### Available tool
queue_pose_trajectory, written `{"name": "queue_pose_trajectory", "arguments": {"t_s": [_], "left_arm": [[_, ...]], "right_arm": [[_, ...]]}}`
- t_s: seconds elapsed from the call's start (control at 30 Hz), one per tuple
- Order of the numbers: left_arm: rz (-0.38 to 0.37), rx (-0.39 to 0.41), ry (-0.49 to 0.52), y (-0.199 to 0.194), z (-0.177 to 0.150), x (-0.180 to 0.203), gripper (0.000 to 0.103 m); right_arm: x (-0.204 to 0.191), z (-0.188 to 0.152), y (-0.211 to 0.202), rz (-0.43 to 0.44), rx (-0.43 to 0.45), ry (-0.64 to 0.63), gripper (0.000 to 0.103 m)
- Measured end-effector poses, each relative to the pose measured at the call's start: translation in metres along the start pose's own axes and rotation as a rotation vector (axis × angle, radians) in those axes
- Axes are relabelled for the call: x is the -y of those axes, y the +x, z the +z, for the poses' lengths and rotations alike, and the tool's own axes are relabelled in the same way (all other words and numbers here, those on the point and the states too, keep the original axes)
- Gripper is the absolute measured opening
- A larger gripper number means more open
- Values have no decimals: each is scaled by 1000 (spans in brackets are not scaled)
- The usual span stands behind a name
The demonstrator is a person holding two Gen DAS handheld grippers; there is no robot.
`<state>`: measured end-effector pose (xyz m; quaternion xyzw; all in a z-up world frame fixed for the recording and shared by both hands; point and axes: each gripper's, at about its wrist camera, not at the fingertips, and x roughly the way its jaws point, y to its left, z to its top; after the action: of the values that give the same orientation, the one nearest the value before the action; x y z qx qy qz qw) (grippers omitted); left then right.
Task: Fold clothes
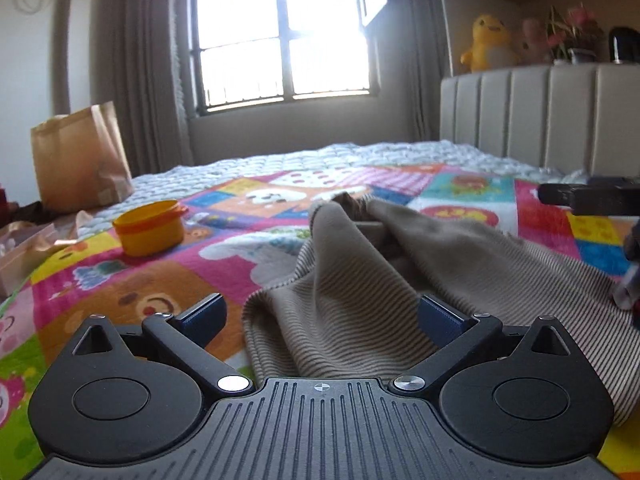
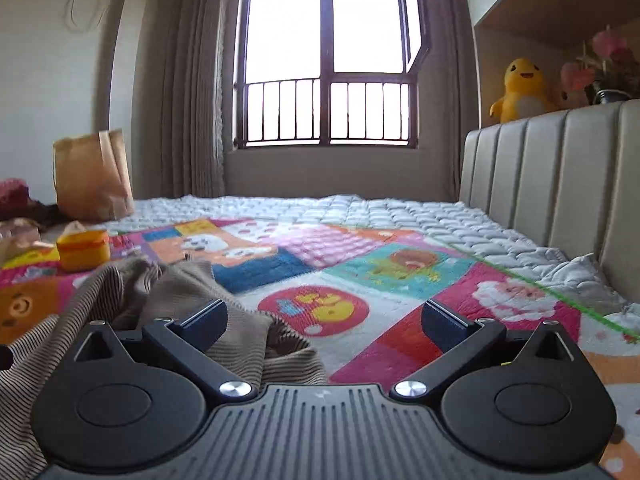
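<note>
Your left gripper [image 1: 320, 316] & right gripper [image 2: 323, 318] both gape empty; rumpled beige ribbed-knit garment [image 1: 360, 280] heaped at 12, awaiting flattening.

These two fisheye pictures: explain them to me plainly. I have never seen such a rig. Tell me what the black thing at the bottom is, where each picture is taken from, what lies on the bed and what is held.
The black thing is a hand-held tool with two-finger tongs; a person carries one in each hand. A camera on each tool looks forward along its fingers. One picture comes from the left tongs, the other from the right tongs. Both stand open and hold nothing. On the bed lies a colourful cartoon mat, and on it a crumpled beige striped garment, not yet folded. The garment bunches up between the left fingers, but they have not closed on it. Also there: a yellow tub on the mat and a brown paper bag behind it.
</note>
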<state>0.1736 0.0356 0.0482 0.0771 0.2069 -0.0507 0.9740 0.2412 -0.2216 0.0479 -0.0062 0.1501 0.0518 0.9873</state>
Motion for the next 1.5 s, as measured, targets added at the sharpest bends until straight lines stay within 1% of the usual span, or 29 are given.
{"name": "queue_pose_trajectory", "arguments": {"t_s": [0.03,0.1,0.13,0.2,0.33,0.4,0.47,0.57,0.63,0.7,0.8,0.83,0.87,0.9,0.97,1.03,1.07,1.1,1.13,1.17,1.2,1.23,1.3,1.37,1.4,1.43,1.5], "left_arm": [[3,-13,29,6,-3,4,103],[25,-25,91,15,-9,11,103],[35,-32,115,17,-11,15,103],[32,-50,143,19,-13,17,103],[-32,-169,107,21,-14,8,103],[-81,-239,12,17,-19,-6,103],[-129,-297,-84,13,-27,-22,103],[-166,-310,-68,-6,-36,-31,103],[-190,-319,-57,-19,-42,-36,103],[-214,-327,-45,-32,-48,-42,103],[-229,-336,-56,-44,-51,-60,103],[-237,-339,-72,-46,-51,-65,103],[-259,-340,-108,-44,-49,-67,103],[-281,-341,-144,-43,-48,-69,103],[-324,-342,-216,-40,-44,-73,103],[-368,-343,-289,-37,-41,-77,103],[-390,-344,-325,-35,-39,-79,103],[-412,-344,-361,-34,-38,-81,103],[-433,-344,-398,-32,-36,-83,103],[-455,-344,-434,-31,-34,-85,103],[-477,-344,-470,-29,-33,-87,103],[-493,-344,-495,-28,-32,-88,103],[-498,-345,-487,-26,-35,-85,103],[-506,-345,-484,-26,-38,-84,102],[-514,-344,-482,-28,-39,-84,100],[-531,-342,-483,-31,-39,-86,99],[-563,-338,-484,-37,-41,-89,95]], "right_arm": [[-5,-4,10,17,-28,-19,103],[-21,-9,15,34,-66,-130,103],[-27,-10,13,27,-65,-178,103],[-35,-12,10,30,-97,-199,103],[-44,-21,-8,55,-203,-170,103],[-48,-33,-23,71,-268,-166,103],[-51,-39,-41,72,-264,-171,103],[-48,-42,-58,83,-325,-85,103],[-49,-46,-69,95,-364,-50,103],[-51,-48,-86,127,-400,-20,103],[-50,-39,-108,181,-368,29,103],[-49,-37,-116,199,-357,45,103],[-48,-33,-123,212,-341,66,103],[-39,-28,-126,191,-287,122,103],[-18,-20,-118,132,-232,235,103],[4,-20,-99,97,-249,305,103],[13,-26,-89,95,-282,332,103],[21,-31,-79,92,-315,359,96],[29,-37,-70,93,-348,387,78],[31,-42,-67,112,-373,417,72],[29,-47,-71,135,-371,418,69],[24,-49,-76,158,-370,391,55],[14,-56,-89,191,-392,363,37],[9,-61,-105,200,-403,348,26],[9,-62,-113,203,-408,345,19],[11,-64,-120,208,-411,362,19],[14,-66,-135,181,-402,337,19]]}}
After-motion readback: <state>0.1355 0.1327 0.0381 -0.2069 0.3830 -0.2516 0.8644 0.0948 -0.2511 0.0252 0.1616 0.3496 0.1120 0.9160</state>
